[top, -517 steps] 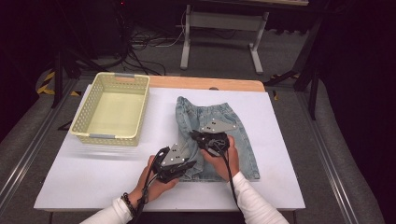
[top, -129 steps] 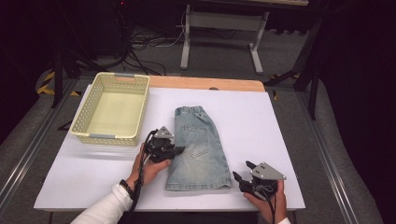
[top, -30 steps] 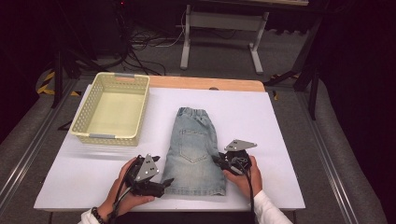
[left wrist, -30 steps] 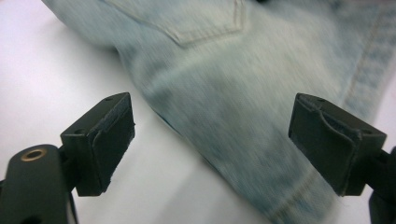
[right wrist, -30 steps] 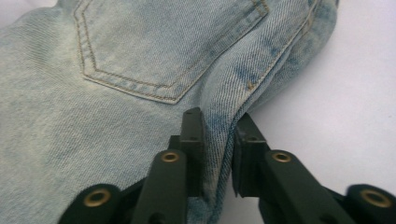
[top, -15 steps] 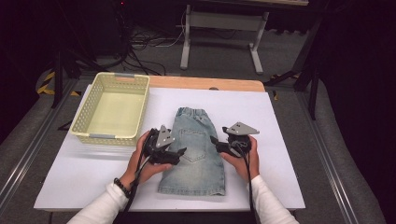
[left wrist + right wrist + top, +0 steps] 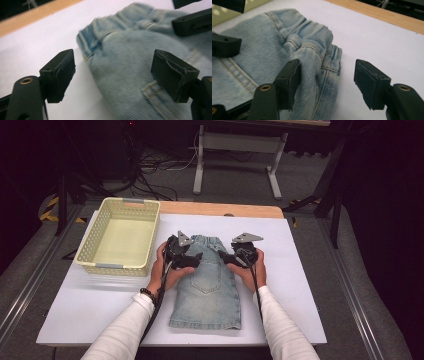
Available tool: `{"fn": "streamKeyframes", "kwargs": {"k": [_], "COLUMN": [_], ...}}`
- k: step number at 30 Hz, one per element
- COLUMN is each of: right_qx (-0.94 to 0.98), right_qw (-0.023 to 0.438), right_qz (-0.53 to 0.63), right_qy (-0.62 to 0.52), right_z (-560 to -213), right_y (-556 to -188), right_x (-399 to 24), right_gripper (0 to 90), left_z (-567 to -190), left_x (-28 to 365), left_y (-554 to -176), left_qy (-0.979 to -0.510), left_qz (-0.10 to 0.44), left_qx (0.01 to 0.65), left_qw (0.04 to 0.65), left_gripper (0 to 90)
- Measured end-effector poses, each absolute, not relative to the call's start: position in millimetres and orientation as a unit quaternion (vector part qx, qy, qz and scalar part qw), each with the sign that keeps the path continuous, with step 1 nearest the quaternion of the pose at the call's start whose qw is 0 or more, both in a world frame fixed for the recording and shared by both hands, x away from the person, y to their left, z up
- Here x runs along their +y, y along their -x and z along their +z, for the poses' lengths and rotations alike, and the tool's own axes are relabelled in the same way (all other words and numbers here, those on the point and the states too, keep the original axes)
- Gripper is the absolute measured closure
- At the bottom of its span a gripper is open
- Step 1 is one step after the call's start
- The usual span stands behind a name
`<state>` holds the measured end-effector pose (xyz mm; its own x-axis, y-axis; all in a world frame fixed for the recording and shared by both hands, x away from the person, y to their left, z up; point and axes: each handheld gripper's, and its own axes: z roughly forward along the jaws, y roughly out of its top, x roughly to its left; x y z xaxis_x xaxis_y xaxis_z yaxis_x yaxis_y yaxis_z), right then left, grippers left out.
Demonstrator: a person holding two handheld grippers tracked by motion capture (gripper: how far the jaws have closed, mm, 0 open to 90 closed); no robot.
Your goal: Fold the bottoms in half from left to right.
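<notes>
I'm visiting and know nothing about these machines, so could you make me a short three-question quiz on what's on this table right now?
1. True or false: the folded denim shorts lie inside the yellow basket.
2. Which end of the shorts are the left gripper and the right gripper working at: A) the waistband, B) the leg hems, C) neither?
3. What stands between the fingers of the right gripper?

Key
1. False: the shorts lie on the white table, beside the basket.
2. A: one gripper at each side of the waistband.
3. The bunched corner of the waistband; the fingers stand apart and do not pinch it.
</notes>
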<state>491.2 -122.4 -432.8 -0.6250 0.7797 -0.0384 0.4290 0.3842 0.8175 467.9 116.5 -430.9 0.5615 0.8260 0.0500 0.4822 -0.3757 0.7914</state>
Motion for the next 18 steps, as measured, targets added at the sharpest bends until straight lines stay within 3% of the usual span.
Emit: {"fn": "streamKeyframes", "kwargs": {"k": [9,14,18], "right_qx": [0.825,0.831,0.832], "right_qw": [0.171,0.154,0.136], "right_qz": [0.378,0.378,0.382], "right_qy": [-0.383,-0.378,-0.380], "right_z": [-451,-454,-453], "right_y": [-508,-511,-512], "right_x": [-117,-113,-115], "right_gripper": [34.5,41.6,53.6], "left_z": [-455,-458,-455], "left_x": [122,126,124], "left_y": [-483,-486,-486], "left_qy": [-0.806,-0.804,-0.815], "left_qz": [0.168,0.128,0.114], "left_qx": [0.437,0.439,0.421], "left_qw": [0.362,0.380,0.381], "left_gripper": [19.6,29.1,45.8]}}
